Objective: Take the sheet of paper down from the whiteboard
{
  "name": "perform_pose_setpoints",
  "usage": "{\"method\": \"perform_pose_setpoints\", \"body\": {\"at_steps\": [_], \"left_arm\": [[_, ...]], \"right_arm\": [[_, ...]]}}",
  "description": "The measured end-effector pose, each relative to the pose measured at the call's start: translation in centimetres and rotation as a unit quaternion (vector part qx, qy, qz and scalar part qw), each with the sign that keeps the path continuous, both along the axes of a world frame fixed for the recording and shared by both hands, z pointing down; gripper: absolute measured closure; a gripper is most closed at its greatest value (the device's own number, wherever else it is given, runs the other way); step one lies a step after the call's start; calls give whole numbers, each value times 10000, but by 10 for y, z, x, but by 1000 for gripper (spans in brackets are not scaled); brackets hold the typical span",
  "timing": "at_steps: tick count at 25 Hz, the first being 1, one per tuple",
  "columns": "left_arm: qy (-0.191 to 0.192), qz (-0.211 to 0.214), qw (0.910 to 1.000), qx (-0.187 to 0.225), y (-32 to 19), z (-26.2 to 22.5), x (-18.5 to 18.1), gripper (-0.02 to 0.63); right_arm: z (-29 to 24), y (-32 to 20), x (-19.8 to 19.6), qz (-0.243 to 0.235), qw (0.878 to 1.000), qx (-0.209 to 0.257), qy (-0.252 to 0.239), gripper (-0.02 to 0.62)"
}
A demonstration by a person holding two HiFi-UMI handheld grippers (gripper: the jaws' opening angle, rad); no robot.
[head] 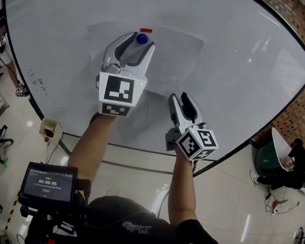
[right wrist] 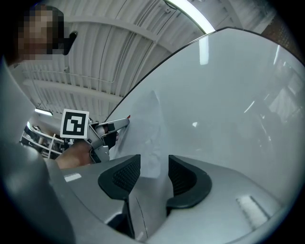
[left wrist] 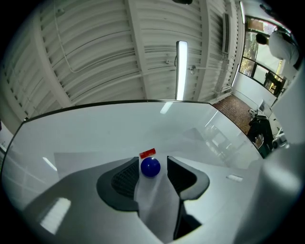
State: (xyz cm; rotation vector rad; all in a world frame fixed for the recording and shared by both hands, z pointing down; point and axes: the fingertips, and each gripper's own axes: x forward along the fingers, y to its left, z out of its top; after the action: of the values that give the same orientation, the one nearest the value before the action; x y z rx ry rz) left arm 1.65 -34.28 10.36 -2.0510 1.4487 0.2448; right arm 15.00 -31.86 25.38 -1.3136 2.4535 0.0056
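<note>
A white sheet of paper (head: pixel 173 57) lies flat on the whiteboard (head: pixel 241 68), with a small red magnet (head: pixel 146 30) at its top edge and a round blue magnet (head: pixel 142 38) just below. My left gripper (head: pixel 139 41) points at the top of the sheet. It is open, and the blue magnet (left wrist: pixel 150 167) sits between its fingertips with the red magnet (left wrist: pixel 147 153) just beyond. My right gripper (head: pixel 178 96) is lower and to the right, at the sheet's bottom edge. It is open too, and the paper (right wrist: pixel 147 138) runs ahead of its jaws.
Small pen scribbles (head: pixel 37 81) mark the board's left side. A screen on a stand (head: pixel 49 183) is at the person's left hip. A brick wall (head: pixel 301 104) and some floor clutter (head: pixel 283 161) lie to the right of the board.
</note>
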Motion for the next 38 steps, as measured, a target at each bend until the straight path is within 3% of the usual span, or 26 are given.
{"method": "perform_pose_setpoints", "body": {"at_steps": [8, 18, 23, 28, 35, 38], "left_arm": [[105, -52, 9999, 113, 4, -5, -2, 451], [115, -56, 9999, 73, 2, -5, 0, 465], [78, -28, 10000, 36, 1, -4, 3, 482], [112, 33, 9999, 0, 1, -2, 5, 483], [-131, -67, 9997, -196, -3, 20, 13, 483], [-5, 27, 9991, -416, -5, 46, 9, 483]], "right_arm": [[-6, -2, -14, -387, 9992, -40, -72, 423], [-19, -13, -34, -1152, 9919, -202, -496, 509], [-23, -14, -29, -1099, 9904, -160, -827, 578], [-26, -6, -24, -1073, 9899, -53, -929, 581], [-10, 2, -10, -644, 9966, -56, -509, 581], [9, 3, 0, -450, 9979, -202, -418, 581]]}}
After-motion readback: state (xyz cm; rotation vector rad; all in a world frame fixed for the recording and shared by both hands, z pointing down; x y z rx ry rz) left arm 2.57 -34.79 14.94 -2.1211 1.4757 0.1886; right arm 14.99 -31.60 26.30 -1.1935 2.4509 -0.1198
